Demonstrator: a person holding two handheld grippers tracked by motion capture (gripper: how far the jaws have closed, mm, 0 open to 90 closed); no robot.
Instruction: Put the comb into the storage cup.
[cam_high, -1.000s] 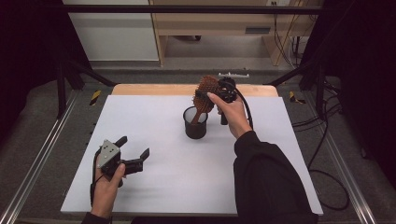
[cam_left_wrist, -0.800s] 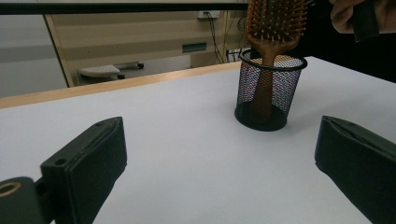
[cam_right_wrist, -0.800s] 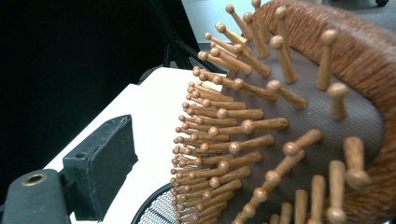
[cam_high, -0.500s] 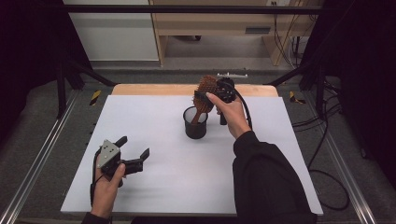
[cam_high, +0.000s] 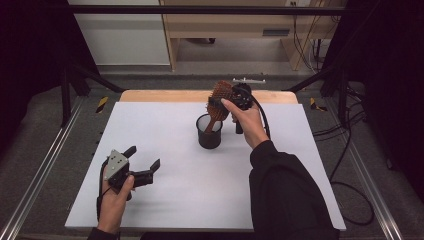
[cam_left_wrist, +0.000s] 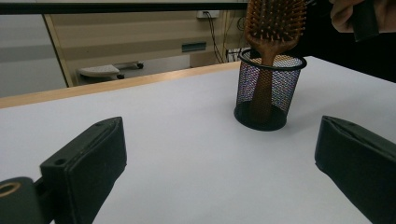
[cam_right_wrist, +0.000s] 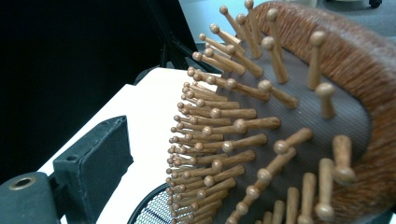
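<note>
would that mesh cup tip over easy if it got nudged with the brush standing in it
Probably, yes. The mesh cup looks thin-walled and likely light, while the wooden hairbrush stands handle-down with its broad head well above the rim, so the load looks top-heavy. The brush leans on the rim, so a sideways push could tip the cup. Its flat base on the table may let it slide first.

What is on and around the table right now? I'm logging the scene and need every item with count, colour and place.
hairbrush: one, brown wood, handle down in the cup, head sticking out on top
mesh cup: one, black, standing upright mid-table
table: one, white top with a wooden far edge
cabinet: one, light wood, on the floor behind the table
left tongs: one, black with a grey plate, near the table's front left, jaws open with nothing between them
right tongs: one, black, at the hairbrush head, jaws just been opening, the near pad off the bristles
</note>
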